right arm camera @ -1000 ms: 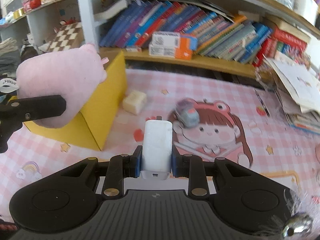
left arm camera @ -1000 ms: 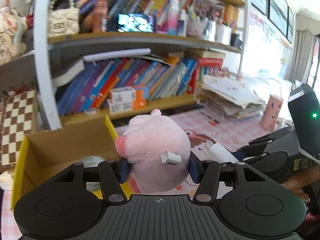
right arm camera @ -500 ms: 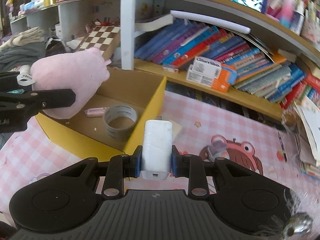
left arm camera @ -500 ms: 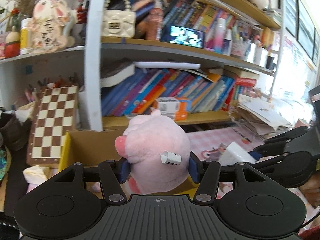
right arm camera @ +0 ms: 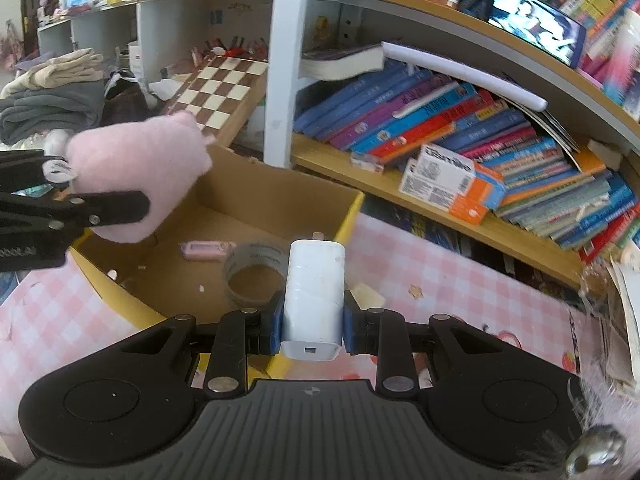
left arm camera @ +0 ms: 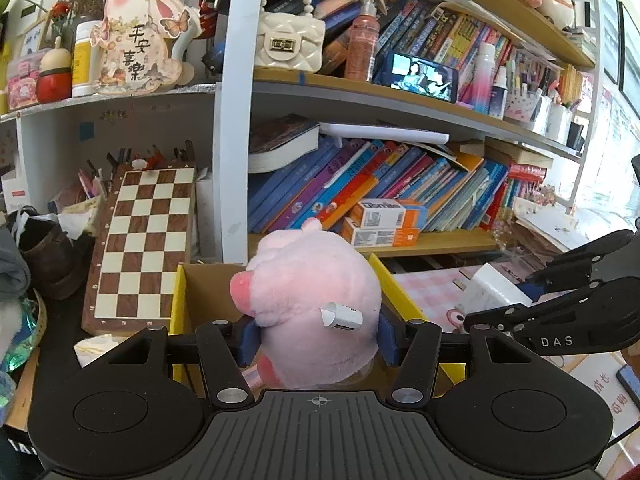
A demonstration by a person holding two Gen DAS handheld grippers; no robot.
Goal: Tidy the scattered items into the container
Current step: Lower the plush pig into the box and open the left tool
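Left hand-held gripper [left arm camera: 316, 334] clenched on pink plush pig [left arm camera: 312, 304], held over open cardboard box [right arm camera: 256, 196] at its near-left rim; seen again in right view [right arm camera: 136, 184]. Right hand-held gripper [right arm camera: 313, 330] grasping white charger [right arm camera: 314, 296], poised above box's near-right yellow edge [right arm camera: 352, 210]. Inside box: tape roll [right arm camera: 250, 276] and pink eraser [right arm camera: 206, 249], lying just beside each other on bare cardboard floor. Box backed close against bookshelf [right arm camera: 460, 224]; chessboard [left arm camera: 144, 244] leaning at left. Open pink checked surface [right arm camera: 460, 280] right of box; small cream block [right arm camera: 366, 294] just outside right wall.
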